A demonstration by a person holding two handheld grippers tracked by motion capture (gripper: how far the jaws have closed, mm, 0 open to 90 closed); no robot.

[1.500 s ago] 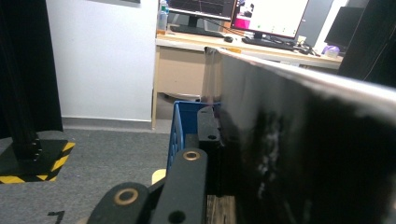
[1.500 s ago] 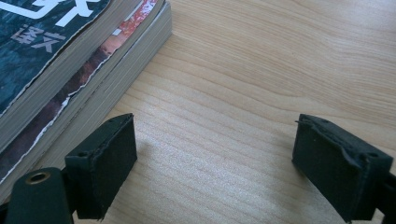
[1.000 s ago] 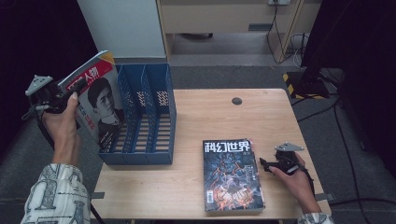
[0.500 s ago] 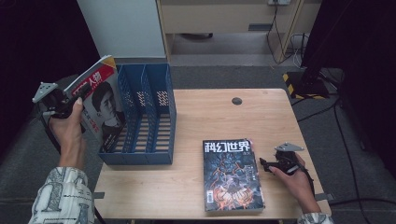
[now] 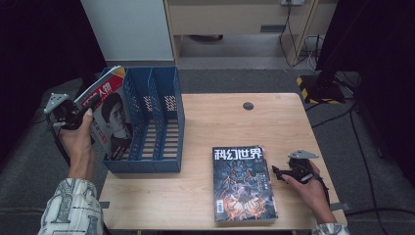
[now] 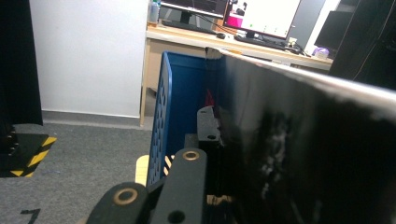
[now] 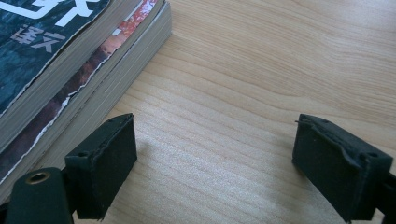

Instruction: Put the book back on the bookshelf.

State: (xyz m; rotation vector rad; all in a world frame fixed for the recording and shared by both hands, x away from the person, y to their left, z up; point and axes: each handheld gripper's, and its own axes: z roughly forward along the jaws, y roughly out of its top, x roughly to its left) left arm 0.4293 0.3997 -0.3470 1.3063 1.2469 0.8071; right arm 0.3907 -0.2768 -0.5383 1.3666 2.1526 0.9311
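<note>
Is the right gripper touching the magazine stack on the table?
Apart. The right gripper view shows the open right gripper with bare table between its nearer jaw and the magazine stack.

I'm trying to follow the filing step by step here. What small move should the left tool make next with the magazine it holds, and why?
Probably ease the left tool down and rightward, sliding the portrait magazine deeper into the blue file rack. The magazine leans tilted in the rack's leftmost slot, its top still high above the rim, so it looks only partly seated.
</note>
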